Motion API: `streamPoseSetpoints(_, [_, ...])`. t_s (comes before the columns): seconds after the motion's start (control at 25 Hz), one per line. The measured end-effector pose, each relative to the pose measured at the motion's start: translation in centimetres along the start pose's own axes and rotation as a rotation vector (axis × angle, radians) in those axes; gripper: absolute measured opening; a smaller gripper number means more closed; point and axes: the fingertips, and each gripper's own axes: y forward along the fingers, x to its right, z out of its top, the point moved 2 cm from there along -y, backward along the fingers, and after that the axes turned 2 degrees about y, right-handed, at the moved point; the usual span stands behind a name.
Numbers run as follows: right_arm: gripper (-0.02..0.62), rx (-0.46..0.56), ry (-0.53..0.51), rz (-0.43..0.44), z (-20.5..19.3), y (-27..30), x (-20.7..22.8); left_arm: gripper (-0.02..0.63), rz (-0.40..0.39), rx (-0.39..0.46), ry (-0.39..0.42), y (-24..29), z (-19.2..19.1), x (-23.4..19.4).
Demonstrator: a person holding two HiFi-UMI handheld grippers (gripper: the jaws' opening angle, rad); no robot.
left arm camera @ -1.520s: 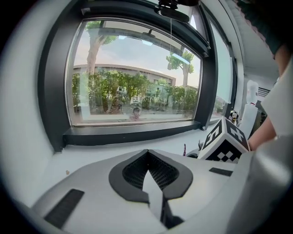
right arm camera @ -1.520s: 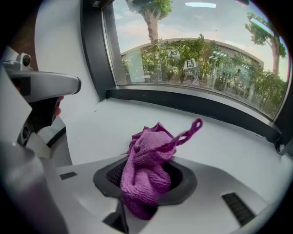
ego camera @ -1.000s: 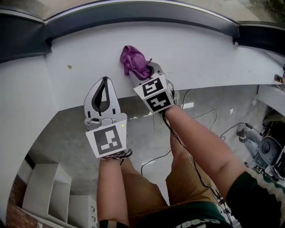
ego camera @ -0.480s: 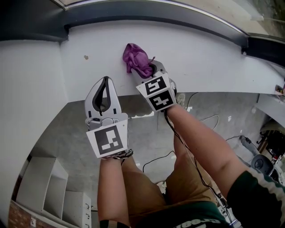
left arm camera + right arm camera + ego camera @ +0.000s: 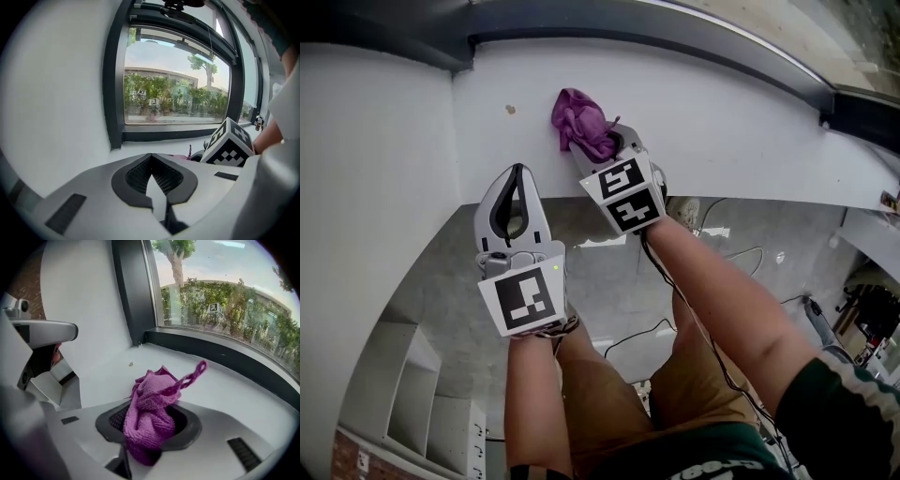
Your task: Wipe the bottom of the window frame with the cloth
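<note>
A bunched purple cloth is pinched in my right gripper, which is shut on it above the white sill. The cloth hangs just over the sill, short of the dark bottom rail of the window frame. My left gripper is shut with nothing in it, held at the sill's near edge to the left of the right gripper. In the left gripper view the marker cube of the right gripper shows at the right.
A small brownish speck lies on the sill left of the cloth. A white wall meets the frame's dark corner post at the left. Below are the grey floor, cables and white shelving.
The view has shifted so the sill's left corner and the speck sit further right. The right gripper with the cloth stays near the same spot on the sill; the left gripper has barely moved.
</note>
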Motion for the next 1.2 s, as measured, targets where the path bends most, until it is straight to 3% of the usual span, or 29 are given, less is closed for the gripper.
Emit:
streamPoseSetpoints(0.76, [0.152, 0.006, -0.092, 0.103, 4.6, 4.6, -7.9, 0.003, 0.048, -0.018, -0.004, -2.7, -1.4, -5.1])
streamPoseSetpoints(1.2, [0.152, 0.003, -0.124, 0.139, 6.1, 5.9, -10.3, 0.003, 0.052, -0.032, -0.001, -3.1, -1.7, -6.6])
